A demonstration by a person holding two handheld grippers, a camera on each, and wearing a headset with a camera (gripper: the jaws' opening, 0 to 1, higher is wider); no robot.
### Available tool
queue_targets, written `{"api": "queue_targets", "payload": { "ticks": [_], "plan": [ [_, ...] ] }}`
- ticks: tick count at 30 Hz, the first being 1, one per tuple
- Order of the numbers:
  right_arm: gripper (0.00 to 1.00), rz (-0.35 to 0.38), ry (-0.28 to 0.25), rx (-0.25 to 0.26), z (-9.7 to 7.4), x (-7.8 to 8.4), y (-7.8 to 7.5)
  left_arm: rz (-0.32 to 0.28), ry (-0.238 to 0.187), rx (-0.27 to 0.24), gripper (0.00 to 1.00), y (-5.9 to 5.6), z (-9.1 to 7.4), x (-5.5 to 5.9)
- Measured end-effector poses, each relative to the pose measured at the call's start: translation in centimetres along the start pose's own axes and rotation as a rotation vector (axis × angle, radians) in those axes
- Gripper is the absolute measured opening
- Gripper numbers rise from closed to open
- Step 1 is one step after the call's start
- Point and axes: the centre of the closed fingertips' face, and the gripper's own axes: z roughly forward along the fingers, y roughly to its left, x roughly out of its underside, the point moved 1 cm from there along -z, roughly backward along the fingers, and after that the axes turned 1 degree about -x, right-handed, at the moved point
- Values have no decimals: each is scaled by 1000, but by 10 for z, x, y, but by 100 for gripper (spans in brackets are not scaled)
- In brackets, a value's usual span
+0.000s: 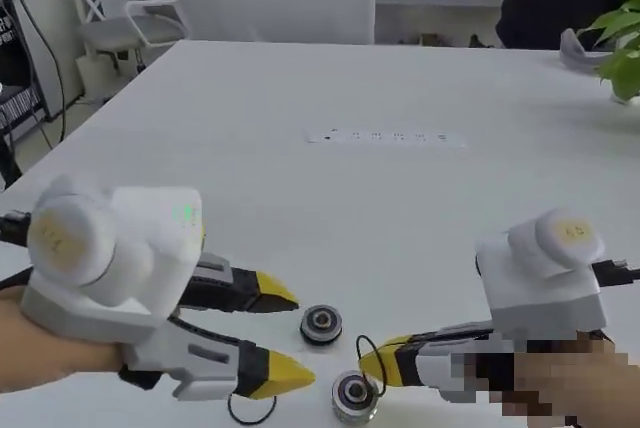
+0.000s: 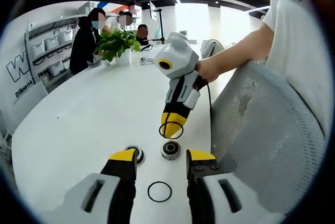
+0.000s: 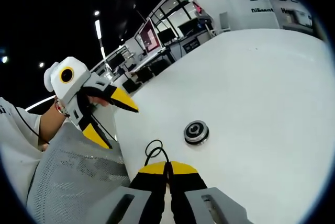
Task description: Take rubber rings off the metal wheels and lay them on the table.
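Desk [image 1: 400, 178], lower centre: right hand-held gripper [image 3: 167, 165] pinching rubber ring [image 3: 155, 150]; left hand-held gripper [image 2: 157, 156] spread. Lower ring flat before release.

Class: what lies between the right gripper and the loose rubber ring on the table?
One metal wheel, in the left gripper view, sits between the right gripper and the loose rubber ring.
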Motion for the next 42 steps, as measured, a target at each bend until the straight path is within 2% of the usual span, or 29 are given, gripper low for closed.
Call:
{"api": "queue_targets", "payload": {
  "ticks": [4, 9, 14, 19, 22, 24, 28, 33, 37, 39, 42],
  "plan": [
    [0, 1, -15, -7, 0, -4, 3, -13, 9, -58, 36, 4, -21, 6],
    [0, -12, -37, -18, 0, -12, 11, -68, 0, -144, 37, 7, -49, 19],
    [0, -32, -67, -33, 1, -24, 20, -124, 7, -202, 38, 5, -67, 35],
    [0, -65, -72, -53, 5, -30, 32, -176, 7, -257, 41, 3, -81, 47],
    [0, -102, -65, -50, 8, -33, 37, -184, 8, -278, 43, 0, -83, 51],
    [0, -105, -69, -51, 9, -35, 39, -212, -1, -300, 43, 0, -82, 54],
    [0, -120, -66, -57, 12, -37, 46, -220, -13, -292, 43, -7, -78, 53],
    [0, -150, -68, -49, 12, -39, 50, -199, 11, -281, 43, -16, -72, 55],
    [0, -165, -67, -42, 12, -39, 49, -202, -1, -282, 43, -18, -73, 54],
    [0, -139, -70, -25, 12, -40, 43, -236, -5, -306, 43, -15, -75, 56],
    [0, -134, -58, -12, 15, -37, 40, -231, -3, -304, 44, -17, -78, 58]
  ]
}}
